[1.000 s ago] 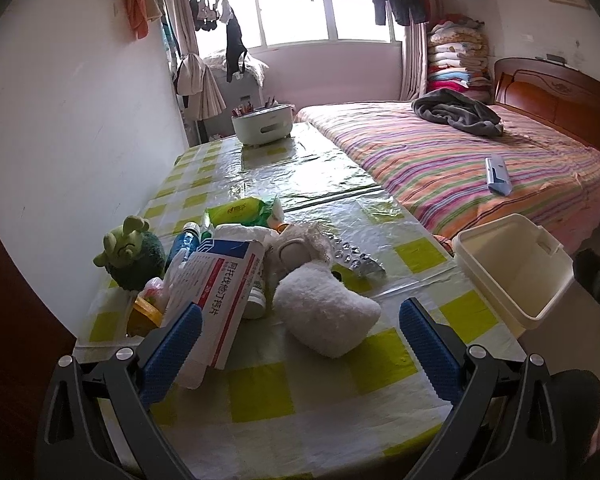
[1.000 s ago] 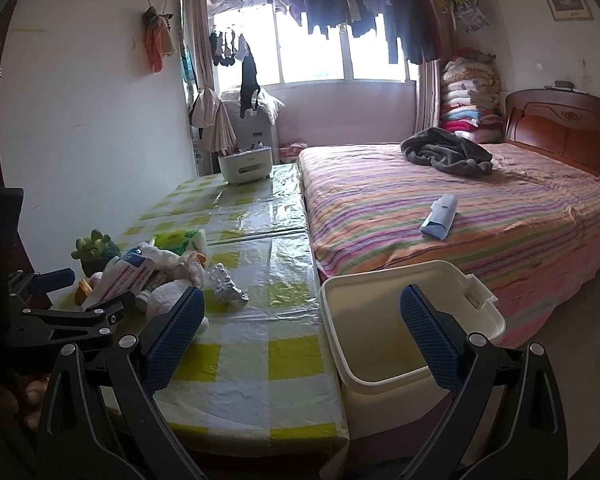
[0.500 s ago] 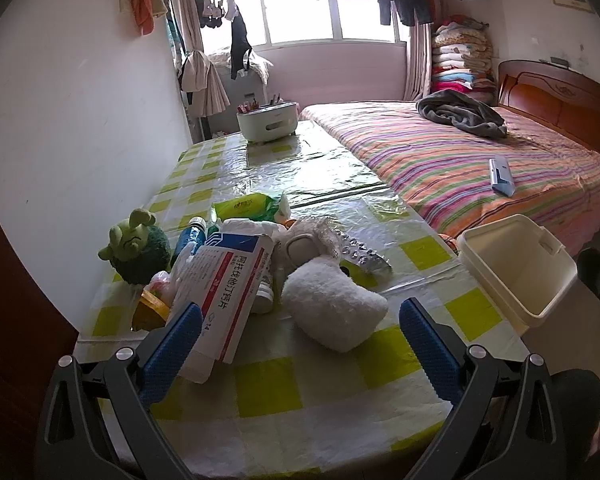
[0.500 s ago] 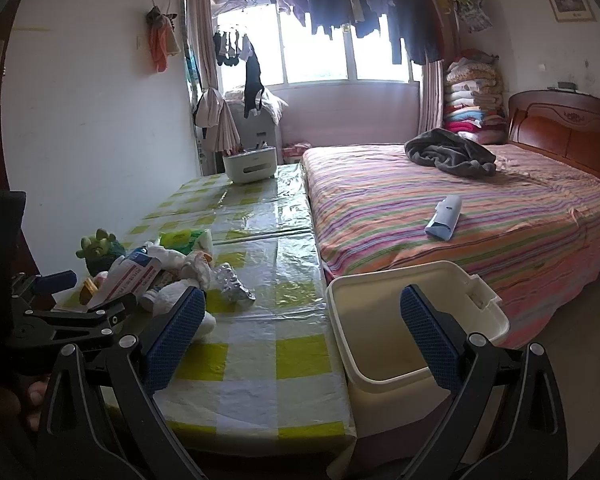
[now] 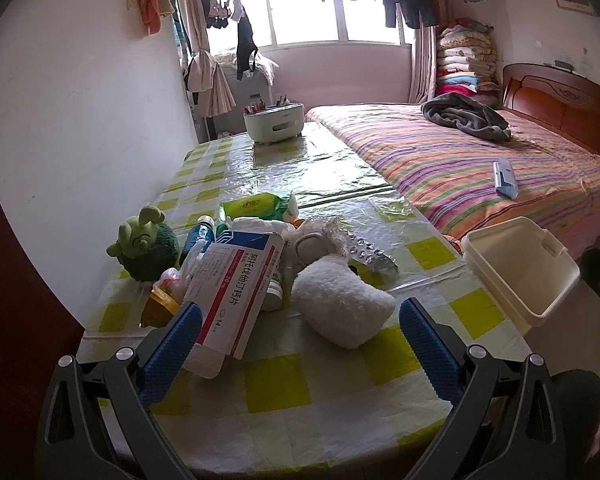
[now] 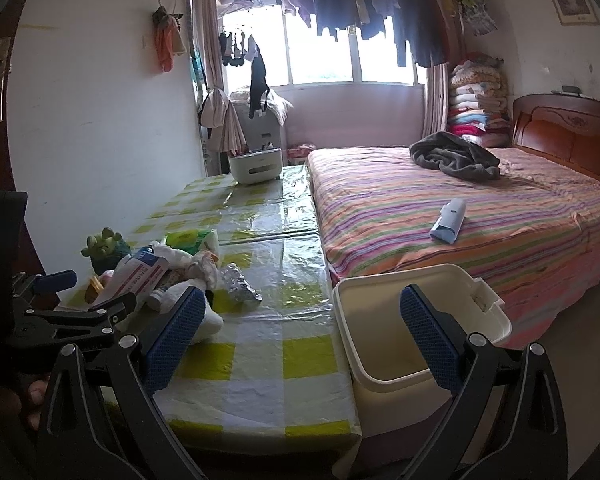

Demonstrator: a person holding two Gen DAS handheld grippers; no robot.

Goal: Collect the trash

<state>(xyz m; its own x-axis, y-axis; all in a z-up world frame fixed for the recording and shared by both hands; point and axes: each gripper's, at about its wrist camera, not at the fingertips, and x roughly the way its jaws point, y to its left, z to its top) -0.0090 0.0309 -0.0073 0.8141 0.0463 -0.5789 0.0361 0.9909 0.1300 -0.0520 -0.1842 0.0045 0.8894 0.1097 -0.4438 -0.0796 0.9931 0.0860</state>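
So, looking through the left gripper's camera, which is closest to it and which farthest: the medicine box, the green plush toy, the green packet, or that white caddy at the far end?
From the left gripper, nearest first:
1. Medicine box, right by its left finger.
2. Green plush toy, farther back on the left by the wall.
3. Green packet, behind the pile, mid-table.
4. White caddy, at the table's far end near the window.

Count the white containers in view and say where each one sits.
2: the open trash bin beside the table's right edge, and the handled caddy at the table's far end. Others may hide in the clutter pile.
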